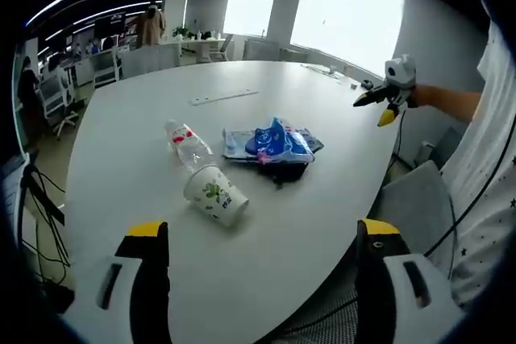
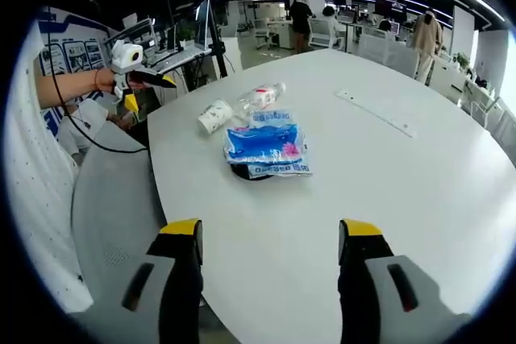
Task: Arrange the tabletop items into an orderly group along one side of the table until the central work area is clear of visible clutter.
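A small cluster of clutter sits near the rounded end of the white worktop [image 1: 145, 142]. In the left gripper view, a paper cup [image 1: 215, 195] with a green print lies on its side, its open mouth toward the camera. Touching its far end is a clear plastic water bottle [image 1: 187, 144] with a red-and-white label, also lying down. Just beside them, to the right in that view, is a blue plastic packet [image 1: 274, 142] resting on top of a dark object [image 1: 284, 172] that I cannot identify. Well apart, farther across the worktop, lies a long pale strip [image 1: 224, 97].

In the right gripper view the same group appears from the opposite side: the packet [image 2: 264, 147] nearest, the cup [image 2: 215, 115] and bottle [image 2: 260, 97] beyond it, the strip [image 2: 376, 113] off to the right.

The left gripper [image 1: 262, 235] hangs over the near edge of the worktop, its 2 yellow-tipped jaws wide apart with nothing between them. The right gripper [image 2: 270, 231] is likewise spread wide and holds nothing, poised above bare worktop short of the packet. Each gripper also shows small in the other's view, held out past the worktop edge by a bare forearm.

A grey chair [image 2: 105, 215] stands at the worktop's rim. Behind are office desks, chairs, bright windows and several people standing.
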A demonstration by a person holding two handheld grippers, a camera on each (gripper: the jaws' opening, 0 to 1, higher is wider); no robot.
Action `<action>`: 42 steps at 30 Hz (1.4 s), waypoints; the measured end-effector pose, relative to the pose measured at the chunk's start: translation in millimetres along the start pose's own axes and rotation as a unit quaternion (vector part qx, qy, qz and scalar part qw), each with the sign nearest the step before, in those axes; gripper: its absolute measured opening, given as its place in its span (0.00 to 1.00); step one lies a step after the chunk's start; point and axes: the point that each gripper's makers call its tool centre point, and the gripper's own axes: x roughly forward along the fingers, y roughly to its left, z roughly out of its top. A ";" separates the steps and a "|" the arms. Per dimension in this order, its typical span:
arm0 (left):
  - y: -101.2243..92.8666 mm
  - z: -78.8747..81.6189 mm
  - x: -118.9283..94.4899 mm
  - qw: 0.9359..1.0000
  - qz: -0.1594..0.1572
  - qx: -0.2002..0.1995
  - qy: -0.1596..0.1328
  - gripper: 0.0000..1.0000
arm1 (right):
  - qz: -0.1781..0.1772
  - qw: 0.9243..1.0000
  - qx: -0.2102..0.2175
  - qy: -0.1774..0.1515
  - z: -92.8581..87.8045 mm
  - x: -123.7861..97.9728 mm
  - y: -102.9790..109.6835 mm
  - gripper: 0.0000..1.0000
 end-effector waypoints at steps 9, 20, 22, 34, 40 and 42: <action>-1.5 5.1 2.1 1.000 -0.001 0.001 -0.003 1.00 | 0.000 1.000 -0.003 0.001 2.2 -0.1 -3.1 0.68; -0.4 12.5 4.3 1.000 0.001 0.004 -0.008 1.00 | 0.002 1.000 -0.009 -0.001 8.1 1.4 -6.5 0.68; -0.3 14.1 5.2 1.000 0.001 0.004 -0.009 1.00 | 0.003 1.000 -0.009 -0.001 8.9 2.4 -7.9 0.68; -5.7 27.0 13.9 1.000 0.002 0.002 -0.021 1.00 | 0.008 1.000 -0.017 -0.007 17.1 8.2 -14.2 0.67; -9.2 38.1 19.2 0.999 0.004 0.001 -0.031 1.00 | 0.012 1.000 -0.024 -0.011 24.0 13.5 -17.2 0.66; -10.8 41.8 21.6 0.999 0.004 0.002 -0.034 1.00 | 0.013 0.999 -0.028 -0.013 27.2 15.3 -17.8 0.66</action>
